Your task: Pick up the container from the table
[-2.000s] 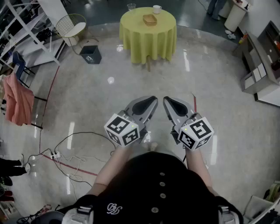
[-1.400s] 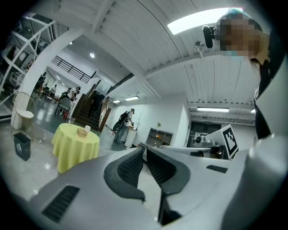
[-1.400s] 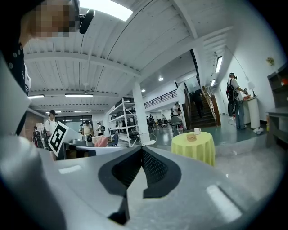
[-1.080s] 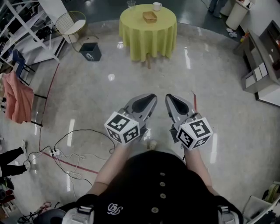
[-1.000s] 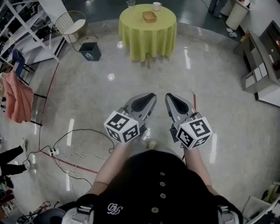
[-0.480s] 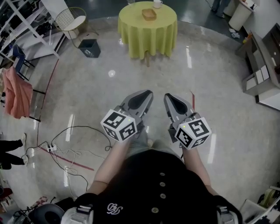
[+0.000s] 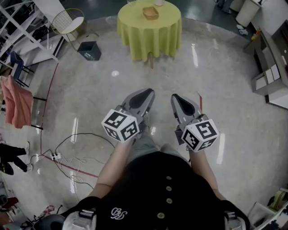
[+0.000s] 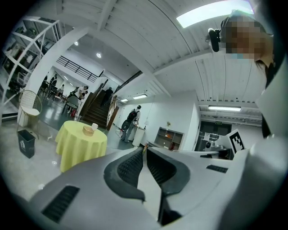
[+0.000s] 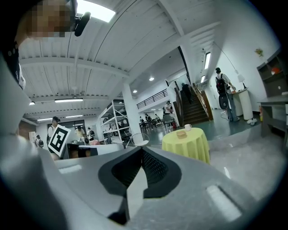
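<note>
Person is stepping closer to the yellow-clothed table, which is sliding toward the frame's top. The brown container is sitting on it, well ahead. Left gripper and right gripper are riding fully closed, holding nothing; the approach is only beginning.

Container on table, bin left

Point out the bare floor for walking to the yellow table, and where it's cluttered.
Bare floor runs straight ahead to the yellow table. Crowded: cables lower left, black bin and wire chair left of the table, shelving along the right.
</note>
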Tool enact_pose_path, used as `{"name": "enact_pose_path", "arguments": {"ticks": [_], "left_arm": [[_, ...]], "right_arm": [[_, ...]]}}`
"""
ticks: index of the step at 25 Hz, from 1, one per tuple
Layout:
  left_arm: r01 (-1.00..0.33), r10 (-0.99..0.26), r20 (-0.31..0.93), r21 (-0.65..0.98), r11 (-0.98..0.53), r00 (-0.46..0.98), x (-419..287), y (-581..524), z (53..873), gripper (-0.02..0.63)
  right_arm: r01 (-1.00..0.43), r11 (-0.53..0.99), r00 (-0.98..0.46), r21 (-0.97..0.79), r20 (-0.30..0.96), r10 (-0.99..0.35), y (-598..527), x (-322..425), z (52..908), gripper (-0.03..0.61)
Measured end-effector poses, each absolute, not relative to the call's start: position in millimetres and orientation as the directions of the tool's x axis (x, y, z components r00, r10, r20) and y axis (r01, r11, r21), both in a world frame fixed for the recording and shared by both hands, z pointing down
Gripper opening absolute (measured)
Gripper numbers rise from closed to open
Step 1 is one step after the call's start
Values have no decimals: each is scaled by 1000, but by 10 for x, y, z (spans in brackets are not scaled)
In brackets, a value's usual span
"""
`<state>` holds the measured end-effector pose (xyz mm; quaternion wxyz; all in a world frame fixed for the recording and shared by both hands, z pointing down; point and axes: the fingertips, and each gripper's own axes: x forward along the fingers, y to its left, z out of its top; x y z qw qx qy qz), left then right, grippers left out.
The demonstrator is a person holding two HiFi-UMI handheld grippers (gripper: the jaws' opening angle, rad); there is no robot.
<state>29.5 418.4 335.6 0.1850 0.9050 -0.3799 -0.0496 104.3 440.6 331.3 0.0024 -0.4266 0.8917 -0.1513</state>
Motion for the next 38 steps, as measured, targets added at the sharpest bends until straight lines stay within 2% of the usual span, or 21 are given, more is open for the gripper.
{"name": "enact_pose_path", "arguments": {"ticks": [21,29,38], "left_arm": [[-592,-621,59,383,-709,782,-298,1836,3340,37],[-581,-603,78,389,-715,794,-461,1409,3428,35],[-570,-593,78,402,-717,801,-456,1133,3481,35]], "right_arm": [[-778,573,-612,-257,104,-784,1930,214,3174,3],[-826,501,-532,-260,65,-844,1462,173,3115,3],[-834,478,-511,-277,61,-857,1188,198,3137,3]]}}
